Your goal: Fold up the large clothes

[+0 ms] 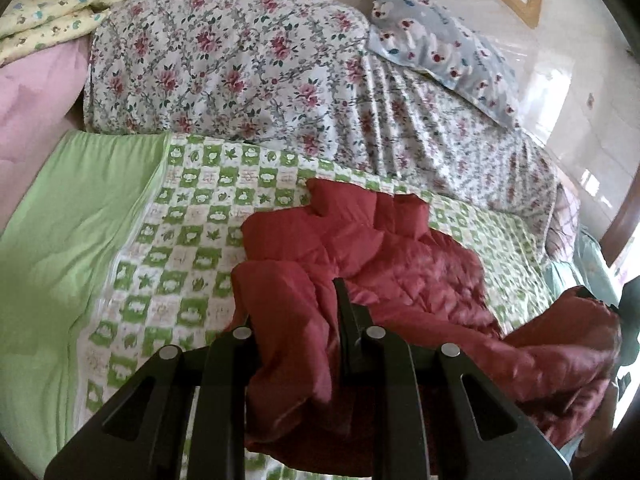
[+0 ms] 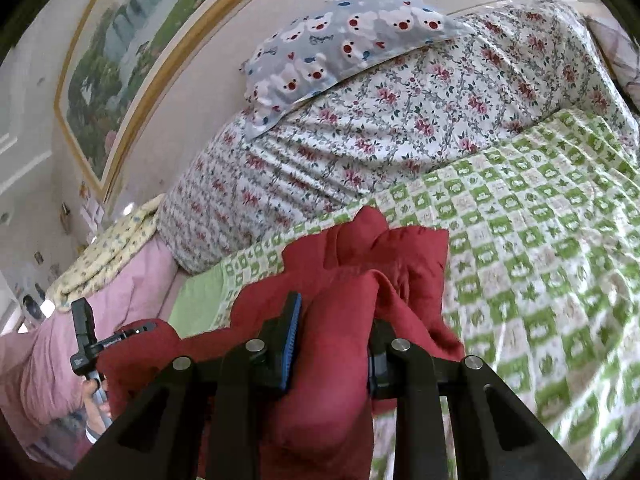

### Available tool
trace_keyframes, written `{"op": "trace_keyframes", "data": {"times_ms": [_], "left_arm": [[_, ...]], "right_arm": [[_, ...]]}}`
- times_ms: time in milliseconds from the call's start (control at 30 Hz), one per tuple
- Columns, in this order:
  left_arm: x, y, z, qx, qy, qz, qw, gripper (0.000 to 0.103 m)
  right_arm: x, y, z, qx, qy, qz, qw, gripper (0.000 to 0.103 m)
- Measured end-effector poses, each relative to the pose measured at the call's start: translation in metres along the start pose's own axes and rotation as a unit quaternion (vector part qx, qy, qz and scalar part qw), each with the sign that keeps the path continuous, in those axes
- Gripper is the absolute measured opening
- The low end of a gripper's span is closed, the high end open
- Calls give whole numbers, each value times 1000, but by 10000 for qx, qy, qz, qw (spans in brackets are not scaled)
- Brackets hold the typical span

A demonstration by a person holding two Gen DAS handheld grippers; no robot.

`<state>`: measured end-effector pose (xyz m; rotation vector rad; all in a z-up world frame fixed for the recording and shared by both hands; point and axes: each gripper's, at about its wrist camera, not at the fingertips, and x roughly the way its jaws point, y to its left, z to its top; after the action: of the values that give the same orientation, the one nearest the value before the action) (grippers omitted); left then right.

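Note:
A dark red quilted jacket [image 1: 400, 256] lies crumpled on a green-and-white checked bedspread [image 1: 188, 216]. My left gripper [image 1: 296, 312] is shut on a thick fold of the jacket's near edge; the cloth bulges between and over its fingers. In the right wrist view the jacket [image 2: 360, 264] fills the gap of my right gripper [image 2: 334, 332], which is shut on a puffy fold of it. The left gripper's body [image 2: 86, 340] shows at the jacket's far left end, and the right one [image 1: 630, 320] at the right edge of the left wrist view.
A rolled floral duvet [image 1: 224, 64] lies across the back of the bed with a grey bear-print pillow [image 1: 444, 48] on it. A plain green sheet [image 1: 64, 240] and pink bedding [image 1: 36, 92] lie to the left. A framed picture [image 2: 120, 60] hangs on the wall.

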<state>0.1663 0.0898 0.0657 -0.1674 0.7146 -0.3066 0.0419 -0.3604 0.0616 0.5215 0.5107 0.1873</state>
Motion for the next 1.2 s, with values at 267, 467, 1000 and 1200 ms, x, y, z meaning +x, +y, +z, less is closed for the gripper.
{"op": "trace_keyframes", "data": {"times_ms": [267, 467, 1000, 1200], "left_arm": [[50, 5, 33, -67, 252, 170, 9995, 19], [93, 9, 51, -199, 486, 280, 9982, 19], [228, 25, 69, -489, 940, 788, 9912, 23], [254, 34, 75, -621, 1053, 675, 9902, 28]], "right_arm": [[49, -21, 31, 281, 73, -110, 9995, 26], [83, -35, 46, 418, 178, -270, 9986, 26], [190, -116, 41, 1267, 196, -1150, 9851, 27], [217, -141, 30, 1461, 60, -1277, 9810, 28]]}}
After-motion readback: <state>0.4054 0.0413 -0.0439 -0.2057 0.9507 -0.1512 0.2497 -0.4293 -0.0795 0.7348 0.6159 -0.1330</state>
